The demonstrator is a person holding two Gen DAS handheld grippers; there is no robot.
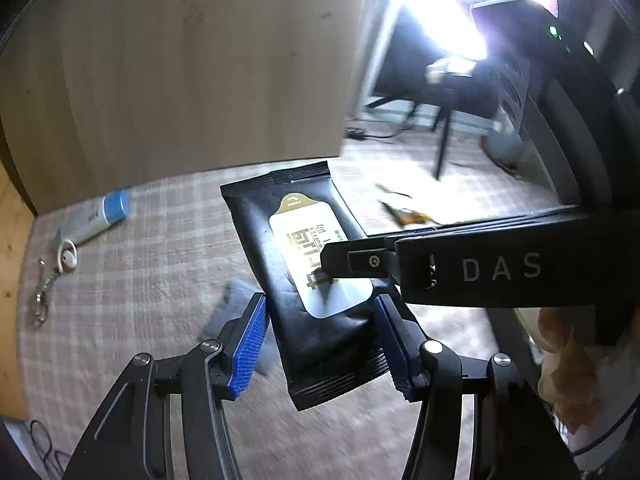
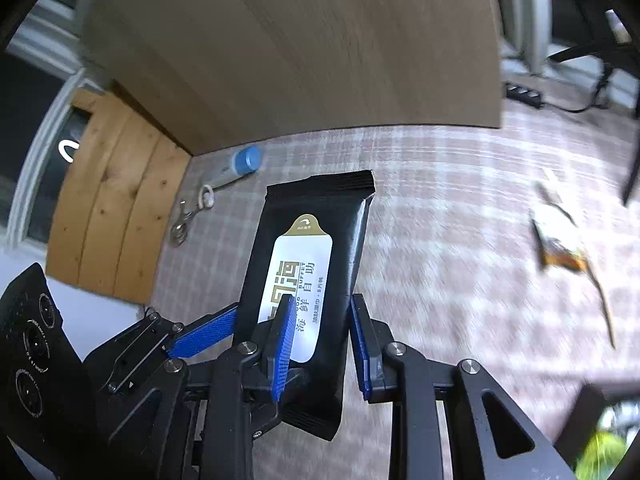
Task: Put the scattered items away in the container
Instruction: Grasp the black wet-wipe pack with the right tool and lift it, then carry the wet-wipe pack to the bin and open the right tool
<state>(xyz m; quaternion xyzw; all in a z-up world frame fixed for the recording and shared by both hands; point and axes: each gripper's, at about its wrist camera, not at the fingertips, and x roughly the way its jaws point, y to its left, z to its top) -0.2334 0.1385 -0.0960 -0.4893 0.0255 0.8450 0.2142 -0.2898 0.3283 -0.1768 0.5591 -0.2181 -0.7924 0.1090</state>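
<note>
A black wet-wipe pack (image 1: 300, 248) with a white and gold label hangs in the air above the checked cloth. My left gripper (image 1: 320, 336) is shut on its lower end, blue pads on both edges. My right gripper (image 2: 320, 344) is also shut on the same pack (image 2: 316, 240); its black finger (image 1: 360, 260) crosses the label in the left wrist view. The left gripper's blue pad (image 2: 204, 336) shows beside the pack in the right wrist view. A white tube with a blue cap (image 1: 100, 216) and a key ring (image 1: 44, 284) lie on the cloth at the left.
A tall light-wood panel (image 1: 192, 64) stands behind the cloth. A torn brown wrapper (image 2: 560, 248) lies on the cloth to the right. A dark flat object (image 1: 236, 304) lies under the pack. A pine board (image 2: 112, 200) is at the left. A tripod (image 1: 444, 120) stands behind.
</note>
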